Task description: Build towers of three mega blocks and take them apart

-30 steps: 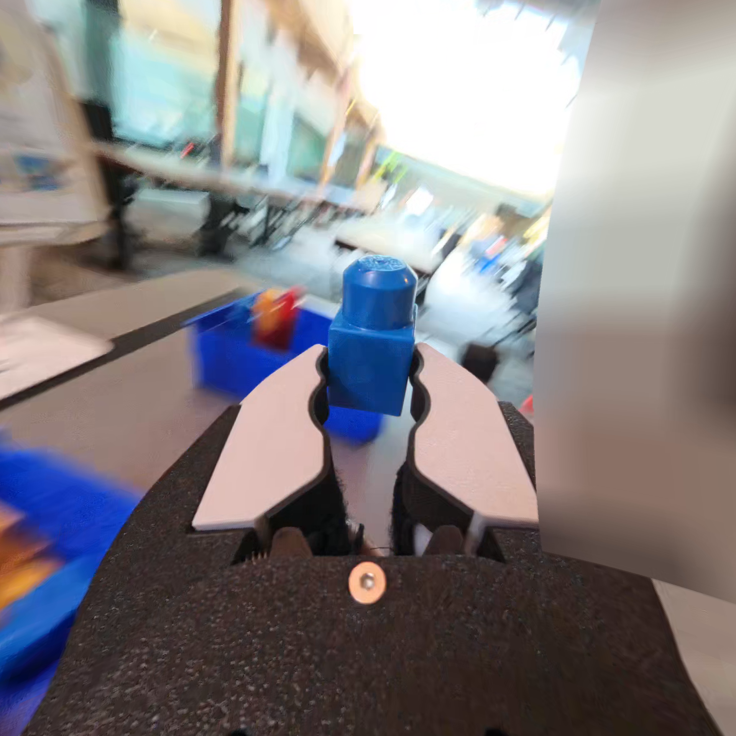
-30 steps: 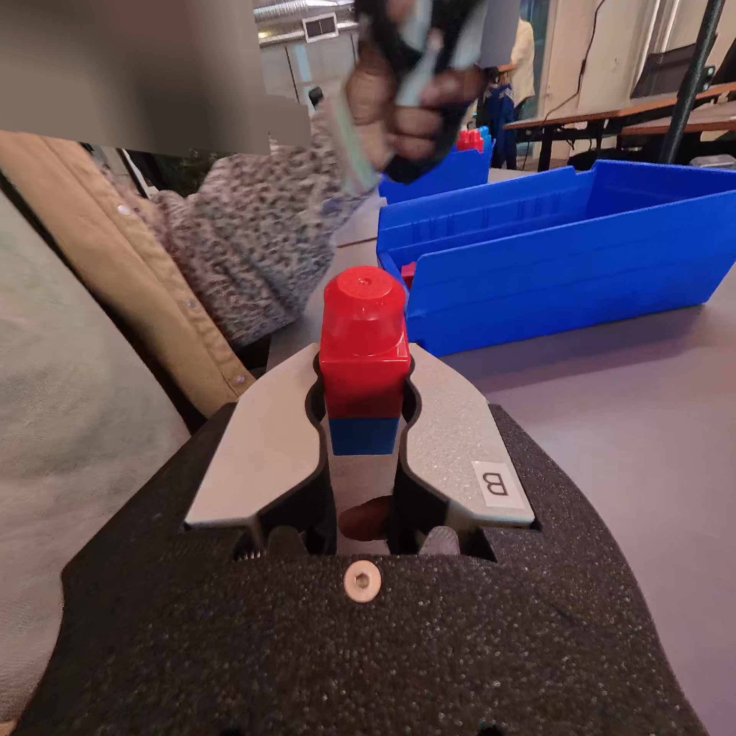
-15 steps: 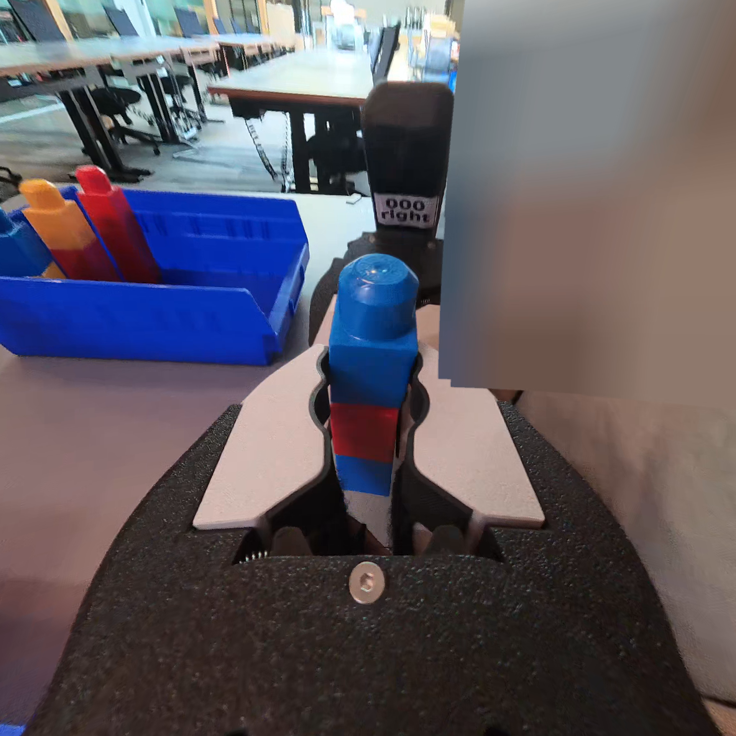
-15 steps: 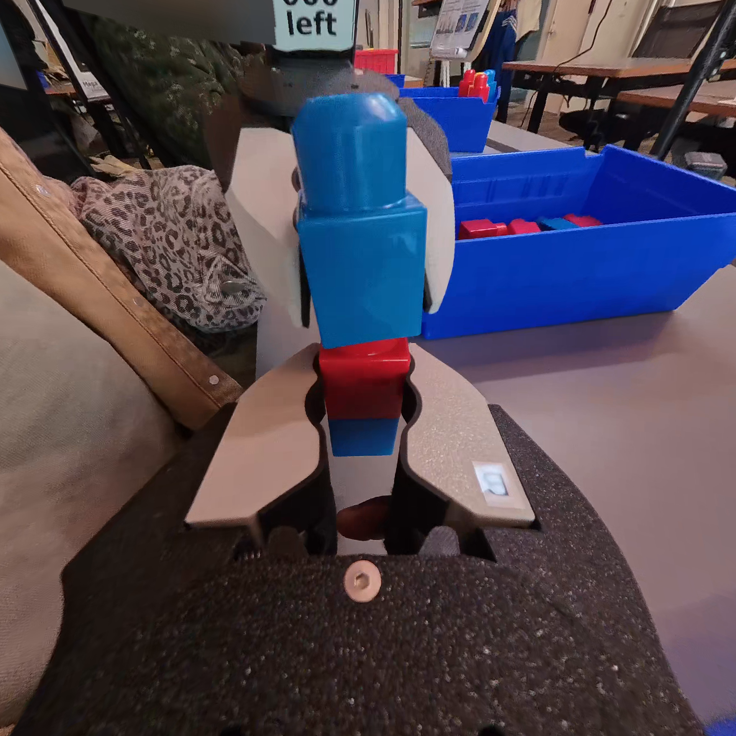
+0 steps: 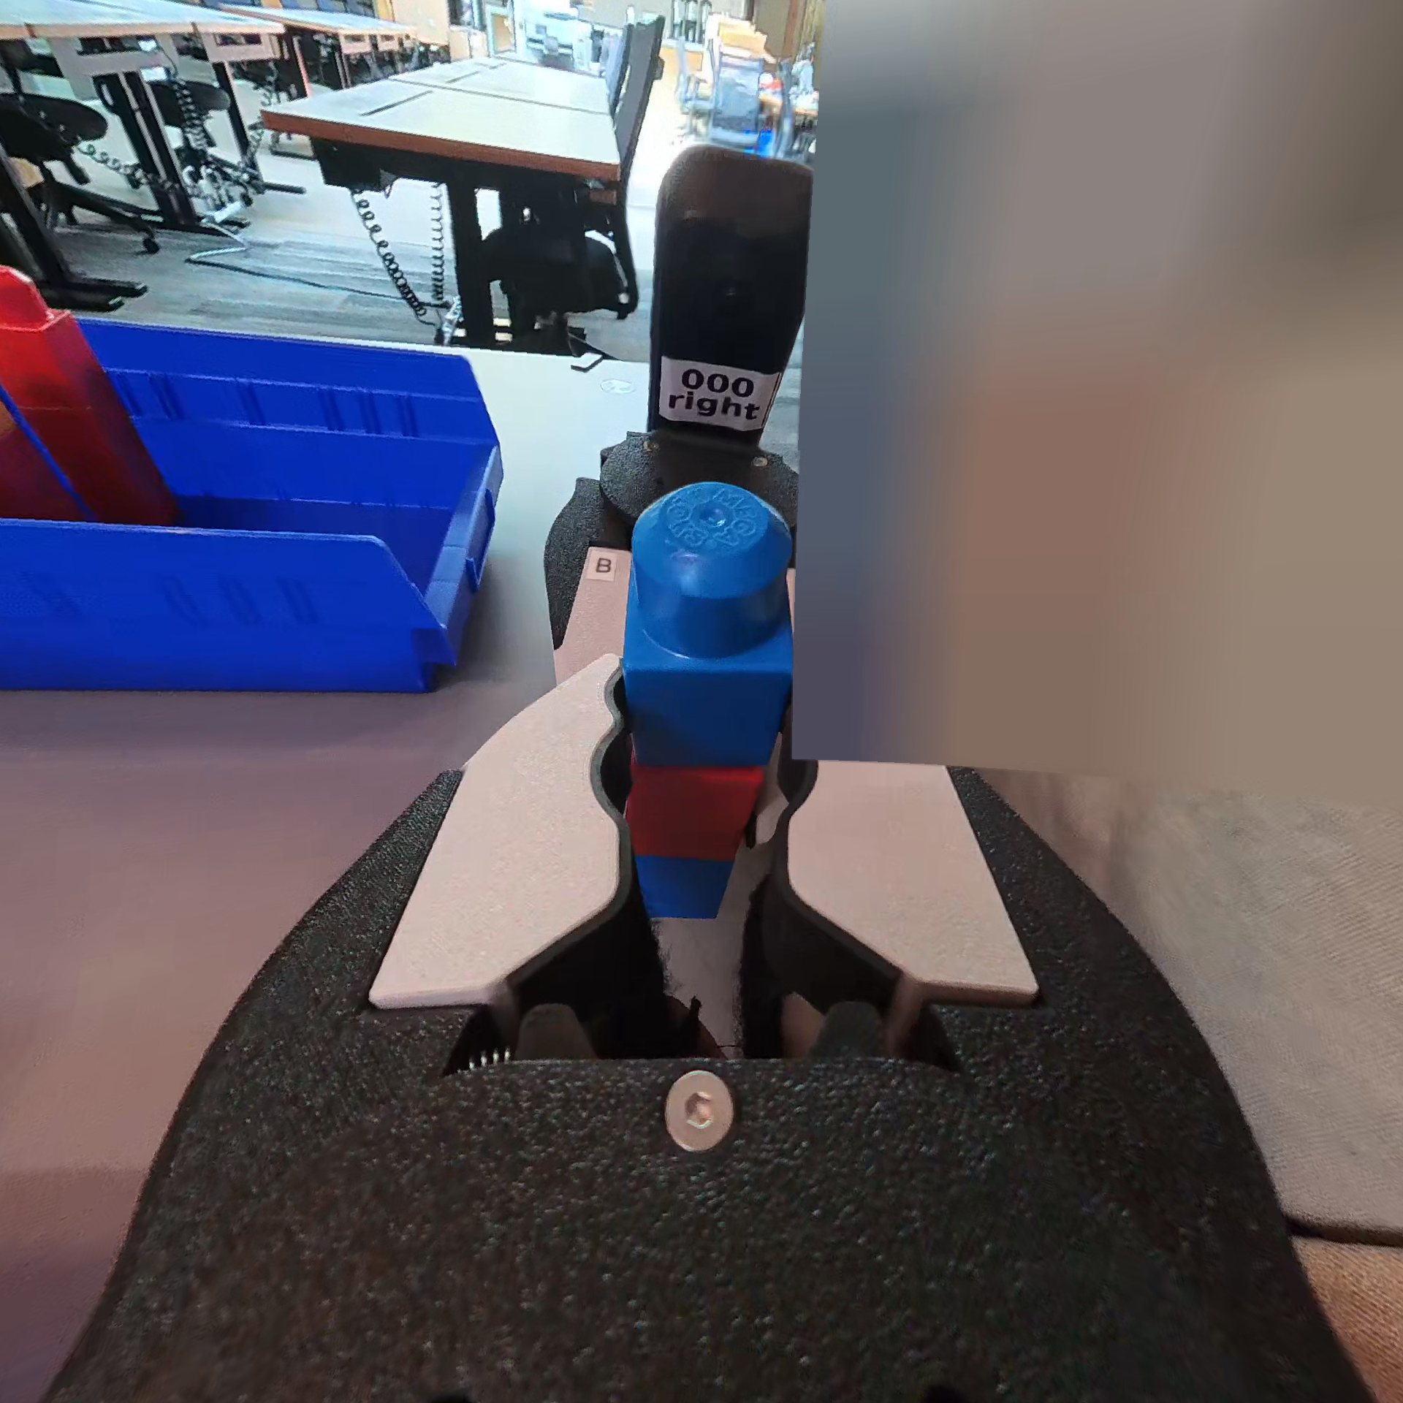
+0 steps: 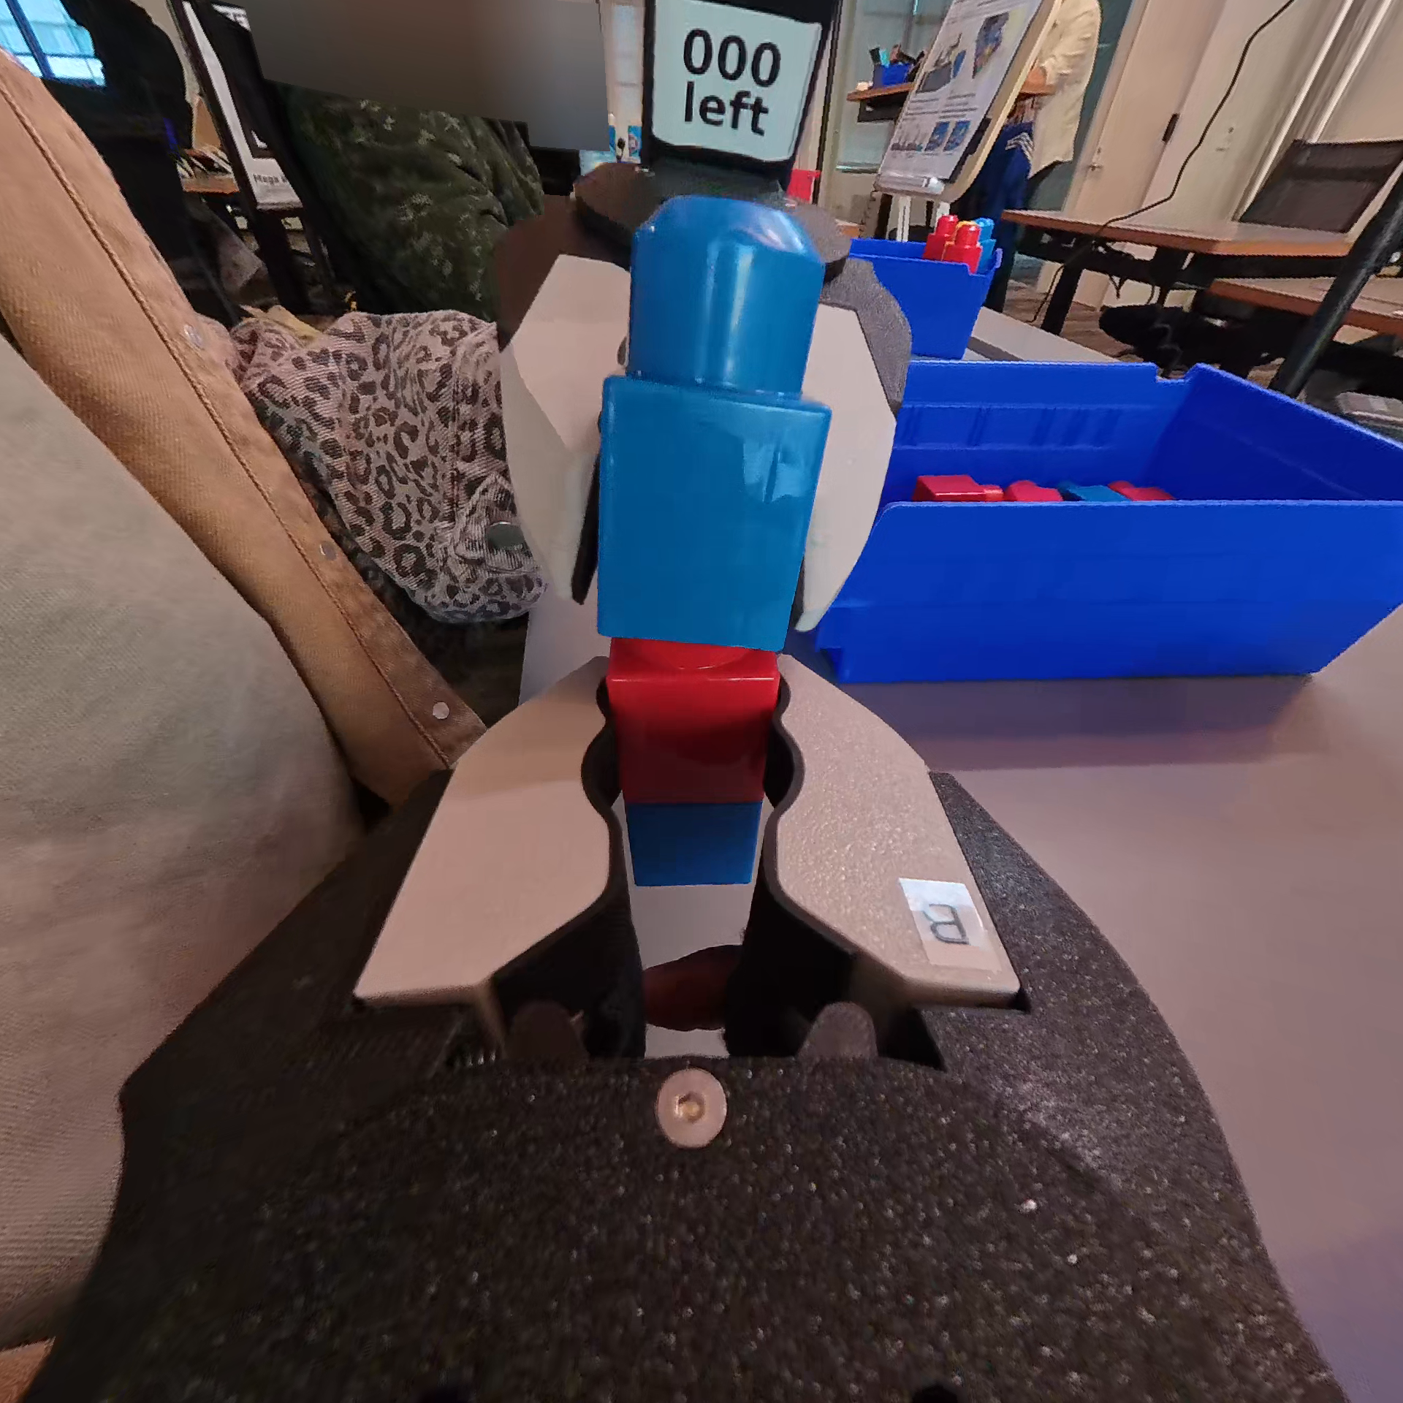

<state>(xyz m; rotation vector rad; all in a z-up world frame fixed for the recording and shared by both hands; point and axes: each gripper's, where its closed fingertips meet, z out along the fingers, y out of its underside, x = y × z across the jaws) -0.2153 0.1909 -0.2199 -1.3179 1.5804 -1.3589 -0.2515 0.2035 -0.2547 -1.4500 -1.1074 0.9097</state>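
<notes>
A three-block tower is held between both grippers: a blue block (image 6: 710, 516) on top, a red block (image 6: 692, 729) in the middle, a darker blue block (image 6: 691, 843) at the bottom. My left gripper (image 5: 702, 698) is shut on the top blue block (image 5: 706, 706); in the right wrist view its fingers (image 6: 547, 493) press the block's sides. My right gripper (image 6: 692, 683) is shut on the red block, which also shows in the left wrist view (image 5: 695, 812). A sliver of the red stud shows under the top block. The tower hangs above the grey table (image 6: 1139, 835).
A blue bin (image 6: 1101, 577) with loose red and blue blocks (image 6: 1040, 490) stands to the right. A farther blue bin (image 6: 926, 304) holds built towers; it shows in the left wrist view (image 5: 266, 592) with a red tower (image 5: 68, 425). A person's clothing lies close on the left (image 6: 152, 683).
My left gripper carried the blue block over from the air and set it down onto the red block held by my right gripper. Both grasps stayed shut.
</notes>
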